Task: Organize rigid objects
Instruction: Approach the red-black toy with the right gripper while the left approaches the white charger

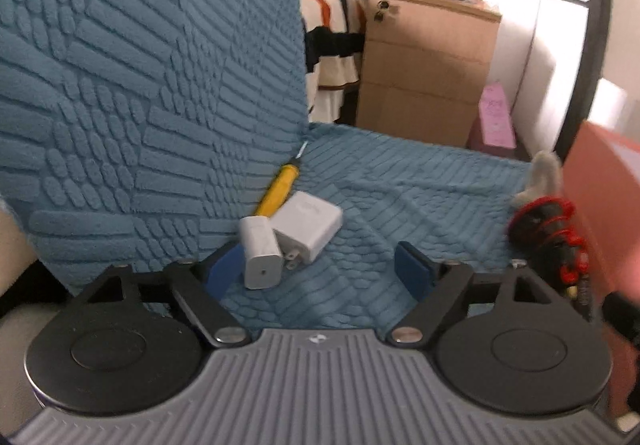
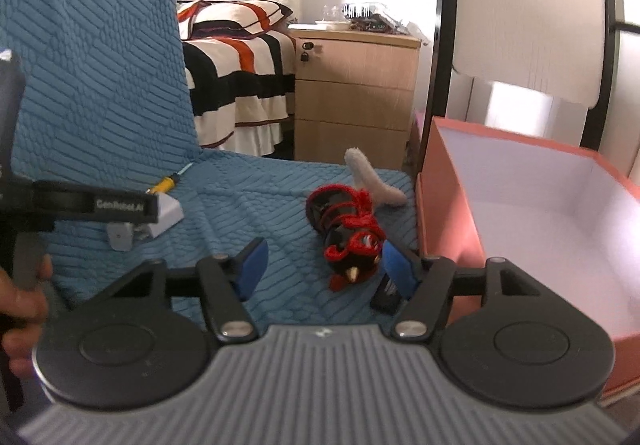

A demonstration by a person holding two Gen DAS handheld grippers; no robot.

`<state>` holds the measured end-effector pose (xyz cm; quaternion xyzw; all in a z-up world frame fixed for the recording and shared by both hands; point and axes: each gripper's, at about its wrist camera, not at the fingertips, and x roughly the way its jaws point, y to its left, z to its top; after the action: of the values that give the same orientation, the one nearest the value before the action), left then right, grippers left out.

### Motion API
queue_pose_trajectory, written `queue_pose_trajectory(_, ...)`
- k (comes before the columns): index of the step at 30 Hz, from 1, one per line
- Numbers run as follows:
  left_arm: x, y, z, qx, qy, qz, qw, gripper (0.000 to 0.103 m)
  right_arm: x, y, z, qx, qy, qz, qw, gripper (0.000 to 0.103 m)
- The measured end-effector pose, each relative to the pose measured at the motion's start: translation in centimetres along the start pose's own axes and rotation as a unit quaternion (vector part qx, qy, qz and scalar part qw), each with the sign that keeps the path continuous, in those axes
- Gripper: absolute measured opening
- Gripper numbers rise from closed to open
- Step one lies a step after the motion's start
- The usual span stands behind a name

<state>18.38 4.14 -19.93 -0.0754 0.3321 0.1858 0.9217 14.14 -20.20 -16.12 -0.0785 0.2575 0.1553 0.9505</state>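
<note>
Left wrist view: the left gripper (image 1: 324, 269) sits low in the frame, jaws spread wide and gripping nothing. A small white charger (image 1: 261, 251) lies by the left pad, leaning on a larger white charger (image 1: 308, 223); a yellow screwdriver (image 1: 278, 189) lies behind them at centre on the blue cover (image 1: 120, 85).

Right wrist view: the right gripper (image 2: 322, 265) is partly open around a black toy wound in red cord (image 2: 348, 229), pads not pressing it. The open pink box (image 2: 532, 213) stands at right.
</note>
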Motion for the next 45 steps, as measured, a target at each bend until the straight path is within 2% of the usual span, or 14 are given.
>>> queue_pose_trajectory(4, 1.4, 0.5, -0.2, 0.007, 0.003, 0.025, 0.9997, 0.079, 1.8, 0.4, 0.5, -0.024, 0.007, -0.022, 0.999, 0.066)
queue_pose_trajectory(8, 2.8, 1.0, -0.2, 0.015, 0.015, 0.048, 0.9986, 0.075, 3.3, 1.3, 0.9, -0.049, 0.021, -0.024, 0.998, 0.066)
queue_pose_trajectory(14, 4.3, 0.9, -0.6, 0.037, 0.023, 0.068, 0.9967, 0.074, 6.0, 2.9, 1.2, -0.099, 0.045, -0.047, 0.993, 0.066)
queue_pose_trajectory(18, 5.4, 0.8, -0.8, 0.044, 0.026, 0.083, 0.9952, 0.067, 7.6, 3.1, 0.9, -0.129, 0.056, -0.078, 0.987, 0.066)
queue_pose_trajectory(21, 5.8, 1.3, -0.5, 0.037, 0.026, 0.088, 0.9951, 0.062, 8.7, 2.9, 0.6, -0.137, 0.073, -0.085, 0.984, 0.066)
queue_pose_trajectory(27, 6.3, 1.7, -0.4, 0.027, 0.025, 0.079, 0.9962, 0.051, 10.1, 2.6, -0.1, -0.143, 0.1, -0.084, 0.981, 0.066)
queue_pose_trajectory(31, 6.2, 2.2, -0.2, 0.005, 0.036, 0.057, 0.9977, 0.037, 10.7, 2.9, -0.1, -0.152, 0.12, -0.072, 0.978, 0.069)
queue_pose_trajectory(34, 6.0, 2.5, -0.2, -0.006, 0.038, 0.047, 0.9982, 0.037, 10.7, 2.8, 0.3, -0.151, 0.123, -0.07, 0.978, 0.065)
queue_pose_trajectory(35, 5.9, 2.6, -0.2, -0.009, 0.038, 0.043, 0.9983, 0.036, 10.7, 2.9, 0.4, -0.151, 0.125, -0.069, 0.978, 0.061)
queue_pose_trajectory(36, 5.7, 2.7, -0.2, -0.013, 0.037, 0.039, 0.9985, 0.036, 10.8, 2.9, 0.5, -0.156, 0.126, -0.075, 0.977, 0.051)
queue_pose_trajectory(37, 5.5, 2.8, -0.2, -0.014, 0.035, 0.039, 0.9986, 0.036, 10.7, 2.9, 0.6, -0.159, 0.125, -0.082, 0.976, 0.048)
queue_pose_trajectory(40, 4.8, 2.9, 0.2, -0.022, 0.023, 0.035, 0.9989, 0.035, 10.3, 2.4, 1.3, -0.132, 0.132, -0.061, 0.98, 0.048)
queue_pose_trajectory(45, 3.2, 2.4, 0.5, -0.018, 0.0, 0.019, 0.9997, 0.033, 9.3, 2.5, 2.5, -0.124, 0.117, -0.051, 0.984, 0.047)
